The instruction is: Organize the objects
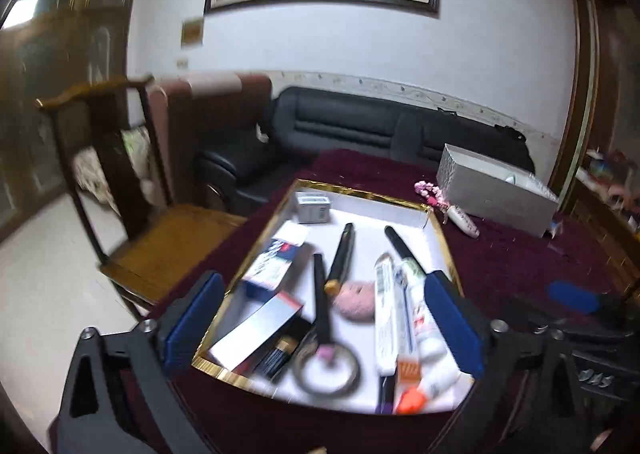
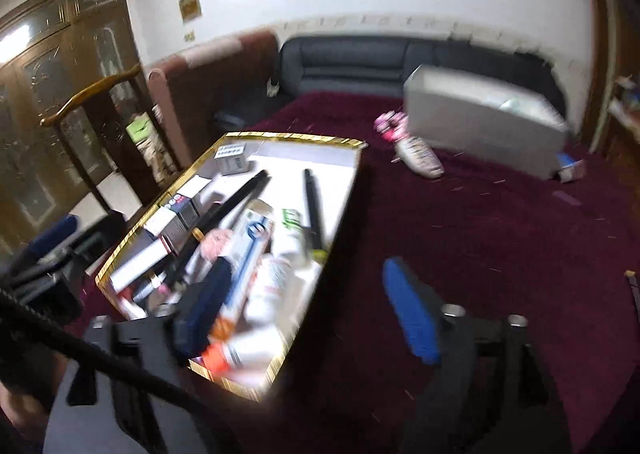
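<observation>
Left wrist view, nearest first: the left gripper (image 1: 322, 324) hangs with its blue-padded fingers (image 1: 452, 324) spread wide and holding nothing, over the near end of a shallow white tray with a gold foil rim (image 1: 360, 191). Between the pads lie a grey tape ring (image 1: 326, 372), a white tube with an orange cap (image 1: 416, 370) and a pink puff (image 1: 354, 300); toward 12 o'clock sit two black pens (image 1: 342, 256) and a small grey box (image 1: 313, 206). At 2 o'clock, apart from the tray on the maroon tablecloth (image 1: 500, 254), lies a white flowered handle (image 1: 462, 221) just before a silver rectangular box (image 1: 496, 189). Right wrist view: the right gripper (image 2: 308, 314) is likewise released and empty, its left pad above the tray's near right corner, its right pad over bare cloth.
</observation>
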